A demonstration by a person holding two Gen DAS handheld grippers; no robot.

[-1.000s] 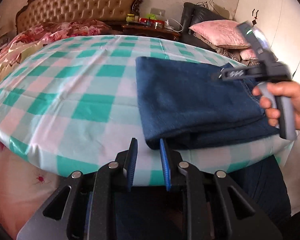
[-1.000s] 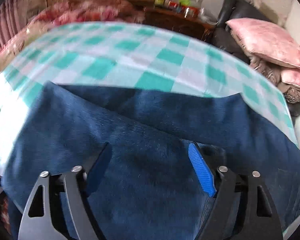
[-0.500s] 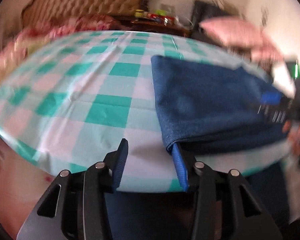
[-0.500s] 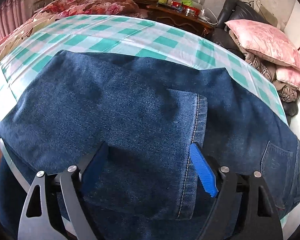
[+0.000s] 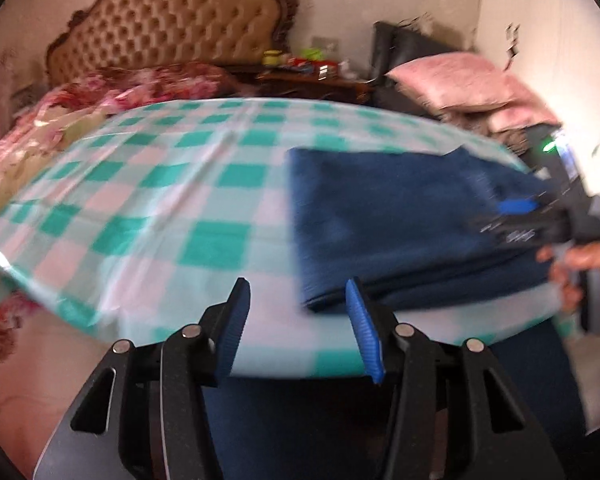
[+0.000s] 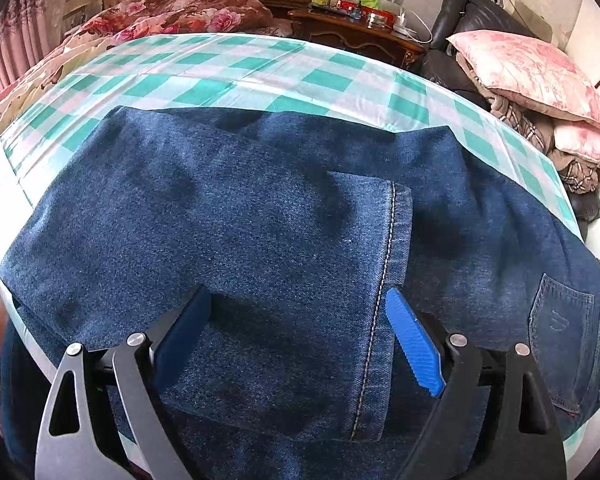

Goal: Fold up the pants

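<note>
Dark blue jeans point(image 6: 260, 220) lie folded on a table with a green and pink checked cloth point(image 5: 148, 200); in the left wrist view the jeans point(image 5: 400, 220) sit at the table's right front. My left gripper point(image 5: 298, 320) is open and empty just in front of the jeans' near left corner. My right gripper point(image 6: 296, 328) is open and empty, hovering over the folded leg with its hem seam point(image 6: 384, 264). It also shows in the left wrist view point(image 5: 540, 216), held by a hand at the jeans' right end.
A bed with a tufted headboard point(image 5: 168, 32) and floral bedding point(image 6: 172, 12) stands behind the table. A dark wooden nightstand point(image 6: 360, 36) with small items and pink pillows point(image 6: 528, 72) are at the back right. The table's front edge point(image 5: 292, 364) is close to me.
My left gripper has opened wide and drawn slightly back from the jeans' corner. My right gripper has pulled back over the folded jeans, staying open.
</note>
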